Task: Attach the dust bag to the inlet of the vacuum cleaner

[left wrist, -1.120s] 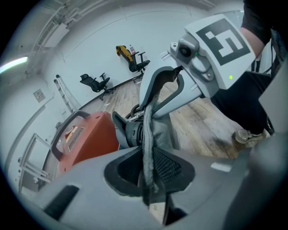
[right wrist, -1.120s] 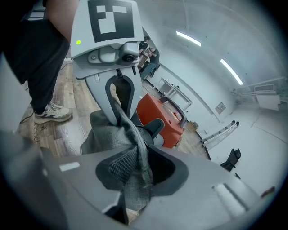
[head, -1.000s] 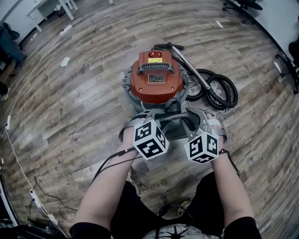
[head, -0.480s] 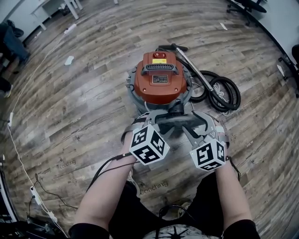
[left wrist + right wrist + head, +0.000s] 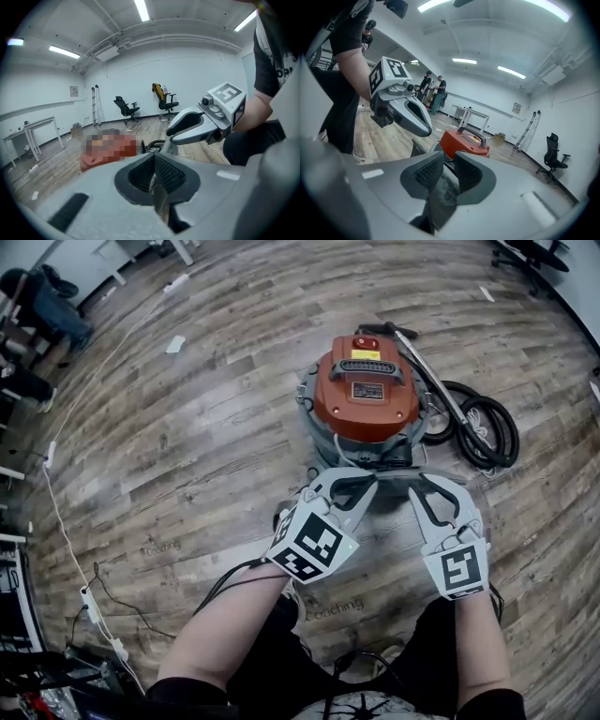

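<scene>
Left claw (image 5: 154, 174): pressed together, nothing seen between its pads; right claw (image 5: 446, 176): jaws just closing, a narrow gap left, nothing clearly pinched; both held side by side just before the vacuum cleaner (image 5: 367, 395); dust bag (image 5: 389, 491): dark grey, at the cleaner's near side beneath the claw tips, largely hidden, seating on the inlet not discernible; black hose (image 5: 495, 454): coiled beside the cleaner on the wooden floor (image 5: 187, 427)

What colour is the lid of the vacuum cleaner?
The lid is orange-red, with a dark grey handle; the head view shows it best.
</scene>
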Demonstrator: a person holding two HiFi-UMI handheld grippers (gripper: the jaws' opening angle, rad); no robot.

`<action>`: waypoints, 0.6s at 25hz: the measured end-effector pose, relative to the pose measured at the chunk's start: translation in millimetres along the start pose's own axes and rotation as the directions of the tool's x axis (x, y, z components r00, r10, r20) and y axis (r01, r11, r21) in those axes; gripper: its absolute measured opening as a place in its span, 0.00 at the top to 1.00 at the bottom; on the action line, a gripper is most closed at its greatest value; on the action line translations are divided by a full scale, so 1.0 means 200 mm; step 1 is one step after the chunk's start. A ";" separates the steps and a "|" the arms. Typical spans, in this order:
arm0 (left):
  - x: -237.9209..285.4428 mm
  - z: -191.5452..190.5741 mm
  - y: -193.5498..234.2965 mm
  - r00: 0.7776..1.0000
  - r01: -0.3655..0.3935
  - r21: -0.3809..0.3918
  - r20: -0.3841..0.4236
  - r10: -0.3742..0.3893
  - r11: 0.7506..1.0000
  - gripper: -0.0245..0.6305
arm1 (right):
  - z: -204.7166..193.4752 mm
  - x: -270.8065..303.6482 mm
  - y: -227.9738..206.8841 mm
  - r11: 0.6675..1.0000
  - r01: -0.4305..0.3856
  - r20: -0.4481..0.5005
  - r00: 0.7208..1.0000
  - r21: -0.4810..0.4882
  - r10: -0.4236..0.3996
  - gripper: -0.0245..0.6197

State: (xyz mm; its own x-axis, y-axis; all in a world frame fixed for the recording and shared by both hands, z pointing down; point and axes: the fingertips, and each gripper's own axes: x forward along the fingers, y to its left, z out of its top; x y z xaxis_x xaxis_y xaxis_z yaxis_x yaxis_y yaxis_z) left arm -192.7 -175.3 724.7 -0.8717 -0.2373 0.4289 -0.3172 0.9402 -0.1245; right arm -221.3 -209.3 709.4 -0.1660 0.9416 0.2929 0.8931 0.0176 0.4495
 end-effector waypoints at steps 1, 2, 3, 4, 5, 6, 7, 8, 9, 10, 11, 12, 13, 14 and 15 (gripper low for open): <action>-0.01 0.00 0.00 1.000 0.003 -0.013 0.010 -0.003 1.000 0.95 | 0.00 -0.01 -0.01 1.000 0.008 0.011 1.000 0.018 -0.008 0.84; -0.02 -0.02 0.00 1.000 0.005 -0.024 0.013 -0.004 1.000 0.96 | -0.01 0.00 -0.01 0.999 0.011 0.011 1.000 0.041 -0.012 0.86; -0.04 -0.05 0.01 1.000 0.004 -0.032 0.011 -0.004 0.999 0.96 | -0.02 0.02 0.00 0.998 0.011 0.008 1.000 0.058 -0.012 0.88; -0.05 -0.07 0.02 1.000 0.002 -0.040 0.007 -0.002 0.999 0.96 | -0.02 0.03 0.01 0.998 0.009 0.011 1.000 0.068 -0.010 0.91; -0.06 -0.09 0.03 1.000 0.000 -0.047 0.005 0.001 0.999 0.96 | -0.02 0.05 0.03 0.997 0.004 0.023 1.000 0.077 -0.006 0.94; -0.07 -0.10 0.04 1.000 -0.002 -0.052 0.007 0.003 0.999 0.96 | -0.02 0.06 0.04 0.996 -0.005 0.041 0.999 0.085 0.001 0.95; -0.08 -0.10 0.05 1.000 -0.004 -0.055 0.011 0.005 0.998 0.96 | 0.00 0.07 0.05 0.996 -0.018 0.057 0.998 0.089 0.013 0.95; -0.08 -0.10 0.07 1.000 -0.005 -0.056 0.017 0.006 0.998 0.96 | 0.01 0.08 0.06 0.996 -0.032 0.064 0.998 0.082 0.027 0.95; -0.09 -0.09 0.09 1.000 -0.006 -0.056 0.023 0.007 0.998 0.96 | 0.02 0.09 0.07 0.997 -0.045 0.063 0.997 0.066 0.041 0.95; -0.10 -0.08 0.10 0.999 -0.005 -0.054 0.032 0.007 0.999 0.96 | 0.02 0.10 0.08 0.997 -0.052 0.058 0.997 0.050 0.050 0.95; -0.11 -0.06 0.11 0.999 -0.003 -0.050 0.041 0.005 0.999 0.96 | 0.03 0.11 0.08 0.998 -0.056 0.055 0.997 0.038 0.053 0.95; -0.12 -0.05 0.12 0.999 0.001 -0.042 0.051 0.002 0.999 0.96 | 0.04 0.11 0.08 0.998 -0.056 0.053 0.997 0.029 0.054 0.95; -0.13 -0.04 0.13 0.998 0.004 -0.033 0.058 -0.002 0.999 0.96 | 0.04 0.12 0.07 0.998 -0.056 0.051 0.997 0.021 0.055 0.95; -0.13 -0.03 0.15 0.998 0.007 -0.024 0.063 -0.006 1.000 0.96 | 0.04 0.12 0.06 0.998 -0.058 0.045 0.997 0.013 0.058 0.95; -0.14 -0.02 0.17 0.998 0.009 -0.018 0.067 -0.008 1.000 0.96 | 0.04 0.13 0.06 0.998 -0.061 0.039 0.997 0.009 0.061 0.95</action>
State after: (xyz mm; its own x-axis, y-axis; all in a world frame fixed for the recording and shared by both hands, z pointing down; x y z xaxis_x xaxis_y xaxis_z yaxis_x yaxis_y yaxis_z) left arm -178.0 -136.1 713.0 -0.8923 -0.2603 0.3688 -0.3182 0.9422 -0.1048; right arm -212.3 -182.6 715.2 -0.0951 0.9532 0.2869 0.9054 -0.0369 0.4229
